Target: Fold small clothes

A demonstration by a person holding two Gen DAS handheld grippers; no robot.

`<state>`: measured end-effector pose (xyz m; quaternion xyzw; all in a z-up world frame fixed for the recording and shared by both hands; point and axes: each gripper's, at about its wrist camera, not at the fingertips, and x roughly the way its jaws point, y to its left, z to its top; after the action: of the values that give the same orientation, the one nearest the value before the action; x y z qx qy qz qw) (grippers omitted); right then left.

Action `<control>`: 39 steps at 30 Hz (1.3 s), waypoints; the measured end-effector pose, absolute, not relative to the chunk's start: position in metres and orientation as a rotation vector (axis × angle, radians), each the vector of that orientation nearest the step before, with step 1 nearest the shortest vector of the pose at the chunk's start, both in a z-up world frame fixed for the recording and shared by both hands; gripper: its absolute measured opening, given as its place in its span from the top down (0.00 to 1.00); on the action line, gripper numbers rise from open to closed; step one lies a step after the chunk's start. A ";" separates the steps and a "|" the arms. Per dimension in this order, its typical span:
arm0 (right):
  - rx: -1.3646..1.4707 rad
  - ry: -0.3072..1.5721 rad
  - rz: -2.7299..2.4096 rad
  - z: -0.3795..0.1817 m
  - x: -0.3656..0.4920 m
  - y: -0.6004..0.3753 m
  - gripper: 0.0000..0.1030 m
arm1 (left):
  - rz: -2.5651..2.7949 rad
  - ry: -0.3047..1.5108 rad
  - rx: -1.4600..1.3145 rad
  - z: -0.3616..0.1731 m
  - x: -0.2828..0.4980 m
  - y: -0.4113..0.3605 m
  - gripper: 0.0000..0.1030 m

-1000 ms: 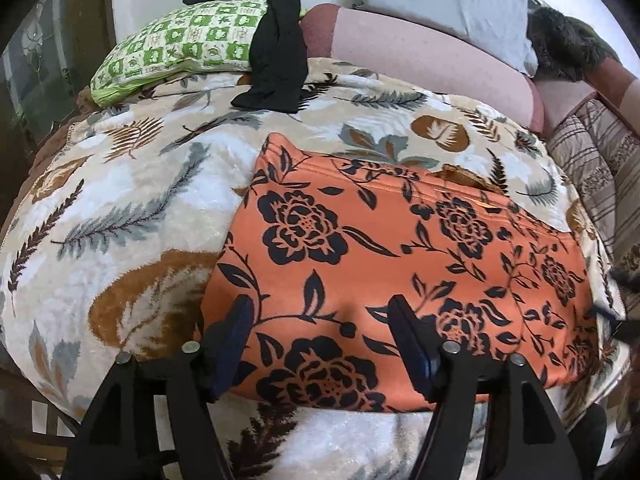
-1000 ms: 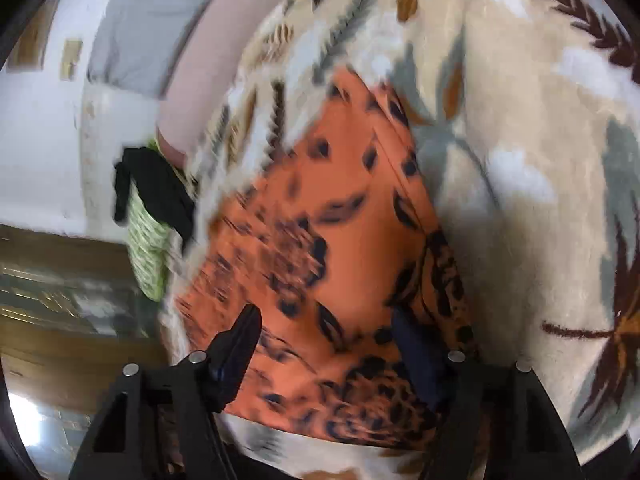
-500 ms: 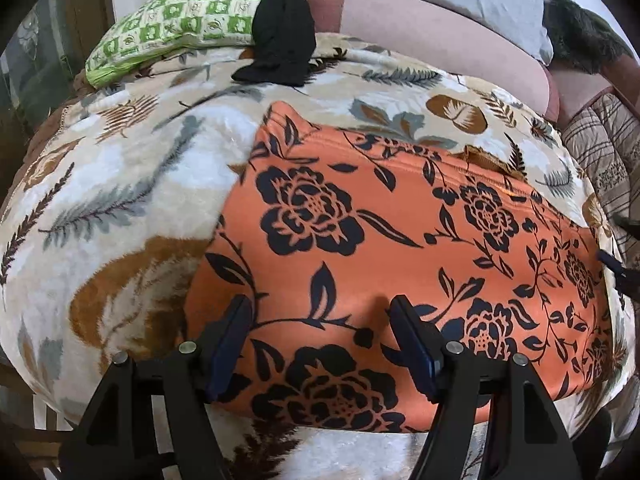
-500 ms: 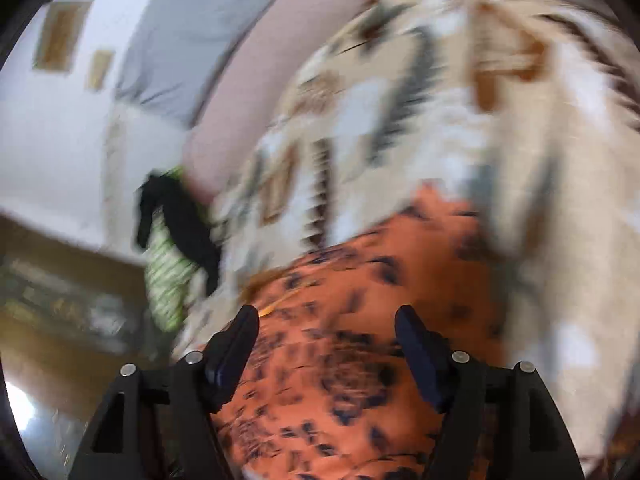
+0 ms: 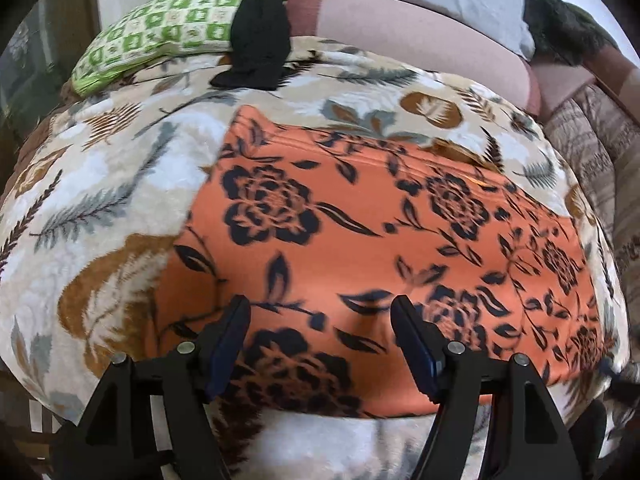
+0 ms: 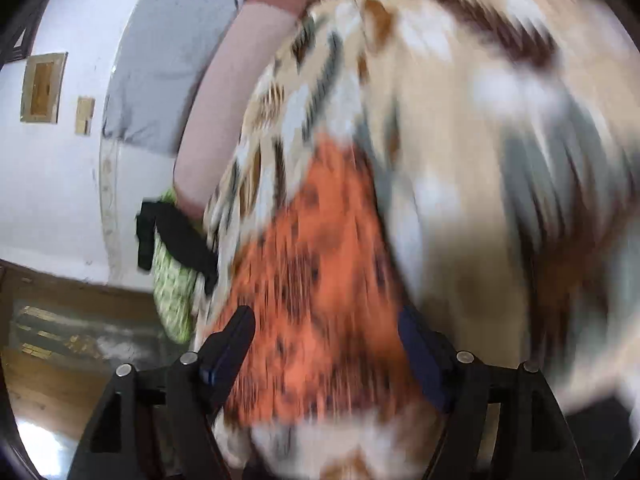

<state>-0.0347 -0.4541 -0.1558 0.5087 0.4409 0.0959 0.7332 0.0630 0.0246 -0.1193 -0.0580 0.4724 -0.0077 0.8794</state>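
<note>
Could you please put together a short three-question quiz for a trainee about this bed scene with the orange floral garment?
1. True or false: the orange floral garment lies spread flat on the leaf-print blanket.
2. What is draped over the green checked pillow? A) a black garment B) a red towel C) a white sock
3. Fill in: the left gripper stands ____ above the garment's near edge, gripping nothing.

Key: 1 true; 2 A; 3 open.
</note>
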 end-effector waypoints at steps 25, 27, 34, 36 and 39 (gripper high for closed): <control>1.104 0.954 0.060 -0.193 -0.048 -0.437 0.66 | -0.087 0.974 0.055 -0.111 0.052 -0.040 0.27; 1.062 0.912 0.083 -0.172 -0.055 -0.451 0.29 | -0.100 0.966 0.076 -0.112 0.056 -0.051 0.27; 0.913 0.868 0.253 -0.133 0.018 -0.481 0.28 | -0.120 1.008 0.086 -0.132 0.072 -0.077 0.27; 0.855 0.915 0.234 -0.142 0.063 -0.484 0.28 | -0.114 1.010 0.100 -0.134 0.072 -0.080 0.27; 0.885 0.981 0.270 -0.162 0.117 -0.489 0.28 | -0.107 1.002 0.103 -0.135 0.073 -0.080 0.27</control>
<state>0.1171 -0.4888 -0.1621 0.4099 0.4543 0.1248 0.7811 0.0734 -0.0804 -0.1347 0.0494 0.4800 -0.0512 0.8744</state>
